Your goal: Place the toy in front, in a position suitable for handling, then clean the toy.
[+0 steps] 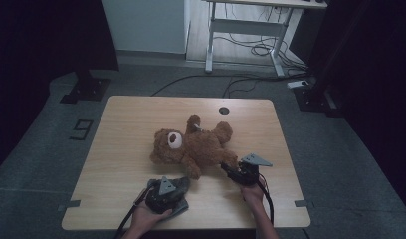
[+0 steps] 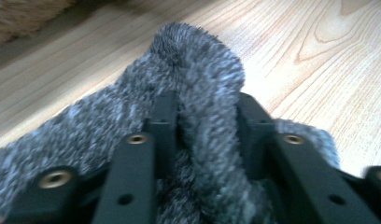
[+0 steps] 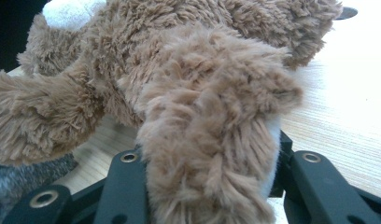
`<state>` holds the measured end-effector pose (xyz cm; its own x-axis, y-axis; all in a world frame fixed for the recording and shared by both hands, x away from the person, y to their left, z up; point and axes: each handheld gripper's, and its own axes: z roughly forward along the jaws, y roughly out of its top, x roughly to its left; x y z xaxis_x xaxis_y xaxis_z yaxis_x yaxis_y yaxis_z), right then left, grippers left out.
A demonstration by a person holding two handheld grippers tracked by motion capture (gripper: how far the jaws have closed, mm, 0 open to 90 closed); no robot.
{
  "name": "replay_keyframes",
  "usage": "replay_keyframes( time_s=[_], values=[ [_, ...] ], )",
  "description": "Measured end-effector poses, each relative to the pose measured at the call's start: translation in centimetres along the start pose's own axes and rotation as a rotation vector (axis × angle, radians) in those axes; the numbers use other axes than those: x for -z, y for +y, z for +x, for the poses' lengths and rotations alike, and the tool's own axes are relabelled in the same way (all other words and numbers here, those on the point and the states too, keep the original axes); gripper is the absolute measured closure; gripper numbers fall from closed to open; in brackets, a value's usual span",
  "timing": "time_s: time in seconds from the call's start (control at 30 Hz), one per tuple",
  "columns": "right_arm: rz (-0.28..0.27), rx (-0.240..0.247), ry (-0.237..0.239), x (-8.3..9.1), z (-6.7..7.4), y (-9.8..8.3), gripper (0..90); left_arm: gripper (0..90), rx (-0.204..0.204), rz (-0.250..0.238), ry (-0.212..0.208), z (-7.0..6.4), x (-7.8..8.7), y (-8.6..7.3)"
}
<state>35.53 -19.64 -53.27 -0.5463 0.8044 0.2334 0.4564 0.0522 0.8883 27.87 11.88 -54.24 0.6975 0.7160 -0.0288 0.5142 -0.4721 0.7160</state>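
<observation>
With right tool (image 3: 205,186) clamped on the teddy bear (image 1: 193,144) leg and left tool (image 2: 205,140) pinching the grey sock (image 2: 193,79) beside it, next: lift sock toward that leg.

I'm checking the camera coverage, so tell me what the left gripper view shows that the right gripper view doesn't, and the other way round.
Left gripper view: the left hand-held gripper pinching a raised fold of the grey fuzzy sock, close up and slightly blurred.

Right gripper view: the right hand-held gripper clamped on one brown leg of the teddy bear, with the bear's body and white muzzle beyond.

Both views: the light wooden table, some brown bear fur, and some of the grey sock, which sits at the lower left corner of the right gripper view.
</observation>
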Motion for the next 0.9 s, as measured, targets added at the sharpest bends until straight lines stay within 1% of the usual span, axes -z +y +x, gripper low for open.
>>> replay_keyframes(
  time_s=[0.13,0.17,0.23,0.27,0.4,0.53,0.77,0.9],
  values=[
    [0.004,0.003,0.005,0.2,0.0,-0.1,57.5,73.2,0.043,-0.032,-0.047,0.8,0.5,-0.4],
    [0.005,0.002,0.008,0.2,0.0,-0.2,57.6,74.1,0.048,-0.038,-0.049,1.1,0.7,-0.4],
    [0.006,-0.001,0.012,0.3,0.1,-0.3,57.7,75.4,0.053,-0.051,-0.035,1.4,1.1,-0.4],
    [0.007,-0.002,0.013,0.4,0.1,-0.3,57.7,75.7,0.062,-0.069,-0.032,1.7,1.4,-0.4],
    [0.01,0.003,0.012,0.6,0.1,-0.6,57.7,76.7,0.085,-0.12,-0.033,2.5,2.6,-0.3],
    [0.007,0.001,0.012,0.9,0.0,-0.8,57.7,77.1,0.105,-0.147,-0.044,3.0,3.3,-0.2],
    [0.004,-0.002,0.012,1.0,-0.1,-0.8,57.7,77.3,0.126,-0.182,-0.038,3.6,4.1,-0.1],
    [0.0,-0.004,0.015,1.0,0.0,-0.7,57.7,77.2,0.128,-0.203,-0.039,3.9,4.7,0.4]
  ],
)
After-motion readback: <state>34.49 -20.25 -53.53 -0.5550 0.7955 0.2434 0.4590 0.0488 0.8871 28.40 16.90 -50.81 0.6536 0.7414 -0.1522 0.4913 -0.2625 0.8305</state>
